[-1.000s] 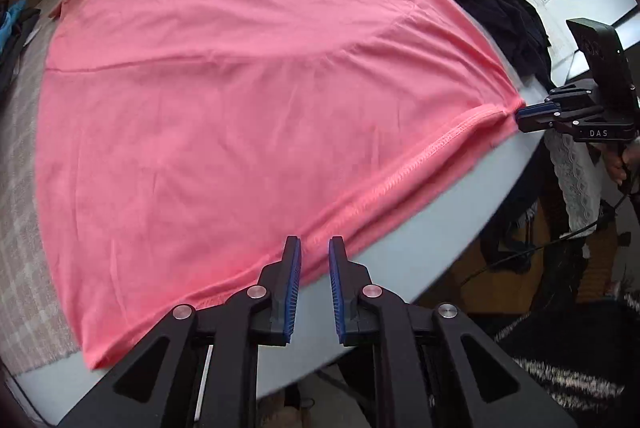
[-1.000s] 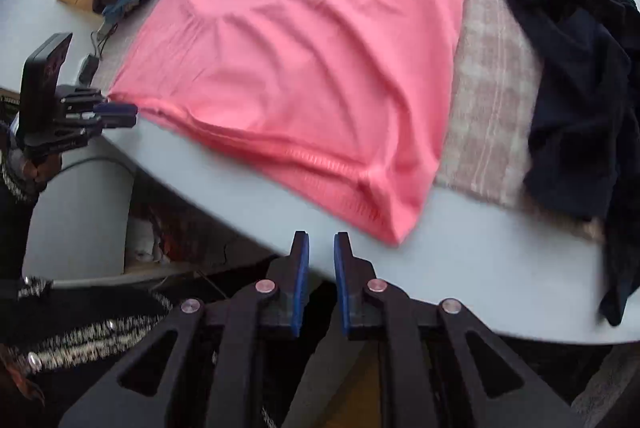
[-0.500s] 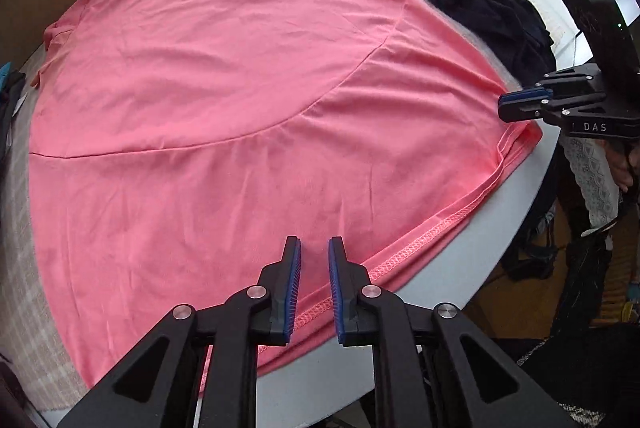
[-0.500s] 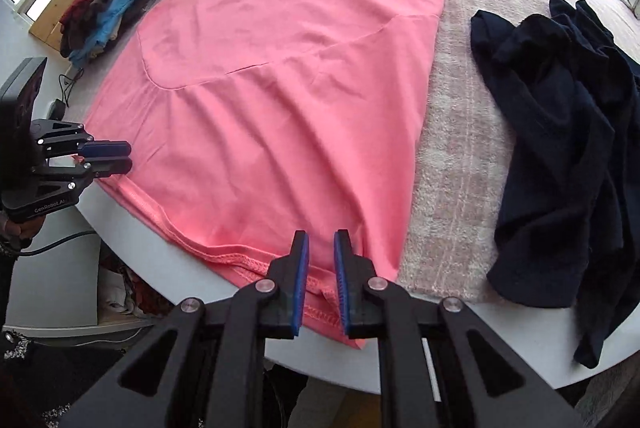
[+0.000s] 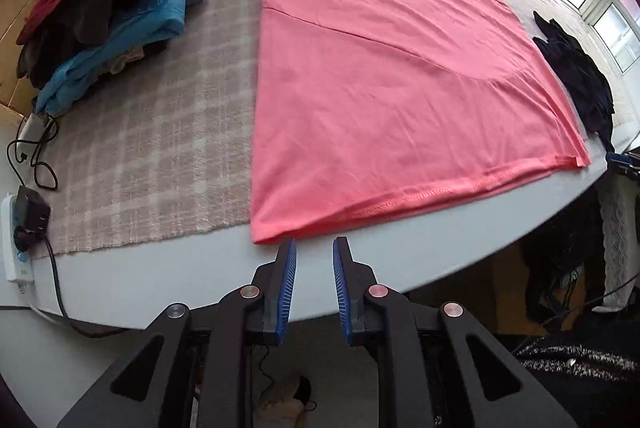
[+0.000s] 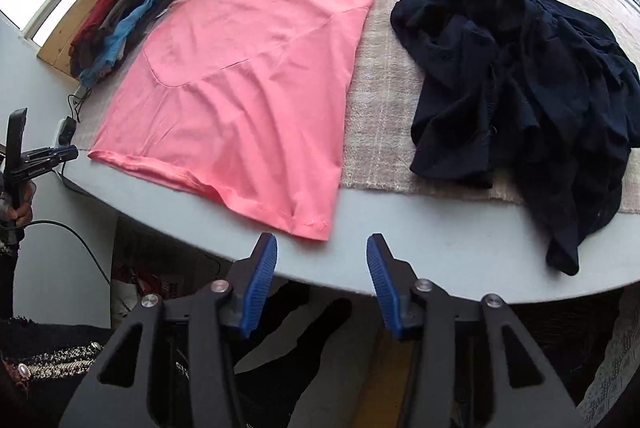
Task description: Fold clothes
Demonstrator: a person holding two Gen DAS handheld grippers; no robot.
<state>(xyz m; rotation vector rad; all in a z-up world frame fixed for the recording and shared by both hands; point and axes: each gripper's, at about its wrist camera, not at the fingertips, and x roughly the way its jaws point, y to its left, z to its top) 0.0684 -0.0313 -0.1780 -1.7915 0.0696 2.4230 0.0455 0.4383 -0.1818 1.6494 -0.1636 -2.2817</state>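
Presently, notes on the moment:

Garment: the pink shirt (image 5: 384,76) lies spread flat on the plaid cloth (image 5: 152,132) of the white table (image 5: 168,268), collar end at 12 o'clock, hem at 6 o'clock and overhanging the cloth onto bare table.

Long axis: runs 12 to 6 in both wrist views, tilting slightly toward 1 o'clock in the right one; the hem edge runs crosswise, roughly 9 to 3.

Hem corners: the left corner (image 5: 260,240) sits just beyond the left gripper (image 5: 314,248), at about 11 o'clock from its tips. The right corner (image 6: 320,228) sits just ahead of the right gripper (image 6: 320,244), at 12 o'clock between its fingers.

Left gripper state: jaws a narrow gap apart and opening slightly, nothing between them, shirt not touched.

Right gripper state: jaws well apart and opening, nothing between the pads, corner lying free on the table.

Nearer hand: judged equal; each hand stands near its own corner, so a two-corner pinch at the hem looks the likely next step.

Surroundings: dark garment (image 6: 520,76) crumpled at 2 o'clock of the right gripper, apart from the shirt; stack of folded clothes (image 5: 108,8) at 10 o'clock of the left gripper; power strip (image 5: 20,236) at 9 o'clock.
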